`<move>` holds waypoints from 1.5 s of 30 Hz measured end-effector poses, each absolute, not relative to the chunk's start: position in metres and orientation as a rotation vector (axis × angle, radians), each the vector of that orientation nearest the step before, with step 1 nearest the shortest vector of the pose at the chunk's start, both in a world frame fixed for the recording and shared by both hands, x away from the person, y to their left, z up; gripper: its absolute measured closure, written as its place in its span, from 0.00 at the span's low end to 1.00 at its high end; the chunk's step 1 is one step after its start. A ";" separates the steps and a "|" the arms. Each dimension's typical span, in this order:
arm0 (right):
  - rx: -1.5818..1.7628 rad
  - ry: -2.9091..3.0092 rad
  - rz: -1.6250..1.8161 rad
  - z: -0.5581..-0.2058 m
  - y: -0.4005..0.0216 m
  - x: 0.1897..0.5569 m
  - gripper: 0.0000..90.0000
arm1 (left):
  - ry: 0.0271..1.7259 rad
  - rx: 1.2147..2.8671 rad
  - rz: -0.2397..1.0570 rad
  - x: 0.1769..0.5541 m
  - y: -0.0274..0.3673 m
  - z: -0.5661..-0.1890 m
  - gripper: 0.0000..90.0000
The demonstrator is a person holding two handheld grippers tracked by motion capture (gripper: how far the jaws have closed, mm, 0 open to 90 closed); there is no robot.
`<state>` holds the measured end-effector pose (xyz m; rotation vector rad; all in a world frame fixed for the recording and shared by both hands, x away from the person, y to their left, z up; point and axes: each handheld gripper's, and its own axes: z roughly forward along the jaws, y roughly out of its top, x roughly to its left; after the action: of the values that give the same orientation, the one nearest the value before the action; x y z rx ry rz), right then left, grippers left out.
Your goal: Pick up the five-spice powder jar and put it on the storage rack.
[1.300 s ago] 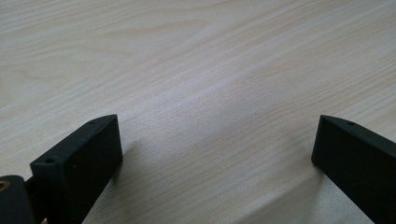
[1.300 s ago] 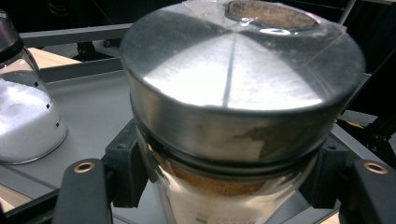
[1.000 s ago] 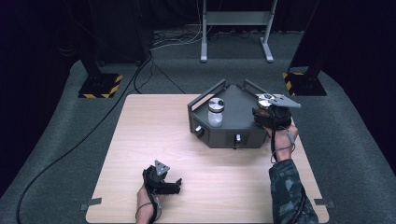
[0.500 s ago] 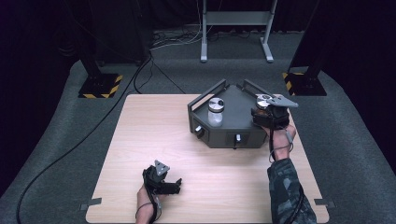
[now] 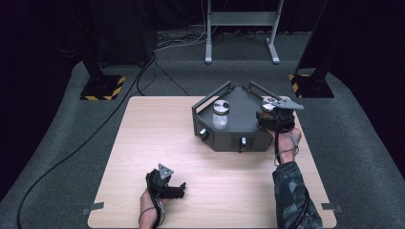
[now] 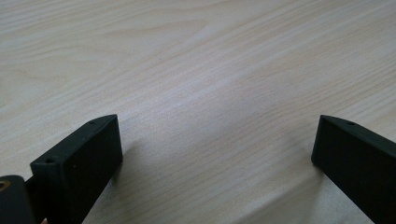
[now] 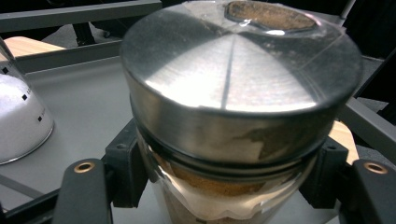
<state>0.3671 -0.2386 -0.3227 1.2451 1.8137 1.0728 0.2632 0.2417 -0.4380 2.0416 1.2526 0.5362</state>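
The jar of brown powder is a round glass jar with a broad brushed-metal lid whose flat top shines in radial streaks; a dark band runs under the lid's rim, and below it the clear wall shows tan-brown powder, with a clear film across the lid. It stands at the right end of the grey tray, a dark grey, angular metal tray with raised rails along its far edges and small round knobs on its front faces. The right tongs are closed on this jar: the two black pads press its glass wall from either side just below the lid, so the jar sits squarely between them, its lid above the pads. In the high view the right tongs sit over the tray's right end, held by a hand with a camouflage-patterned sleeve. Left of the held jar, toward the tray's left part, stands a second jar with white contents and a similar metal lid, apart from the first. The tray rests on the right far part of the pale wood-grain tabletop. Well away from the tray, near the tabletop's near edge, the left tongs lie low over bare wood, their blocky black jaws spread wide and holding nothing.
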 end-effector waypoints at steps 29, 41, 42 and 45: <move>1.291 1.792 1.117 -0.333 -0.247 0.369 0.33 | 1.250 2.040 0.535 0.263 0.242 -0.438 0.02; 1.299 1.799 1.121 -0.332 -0.248 0.370 0.33 | 1.250 2.041 0.536 0.263 0.242 -0.438 0.02; 1.300 1.802 1.116 -0.331 -0.248 0.370 0.33 | 1.250 2.041 0.536 0.263 0.242 -0.438 0.02; 1.299 1.808 1.109 -0.330 -0.247 0.371 0.31 | 1.250 2.040 0.535 0.263 0.242 -0.438 0.02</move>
<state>0.3710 -0.2473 -0.3300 1.2991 1.8076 1.1095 0.2630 0.2416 -0.4383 2.0401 1.2503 0.5354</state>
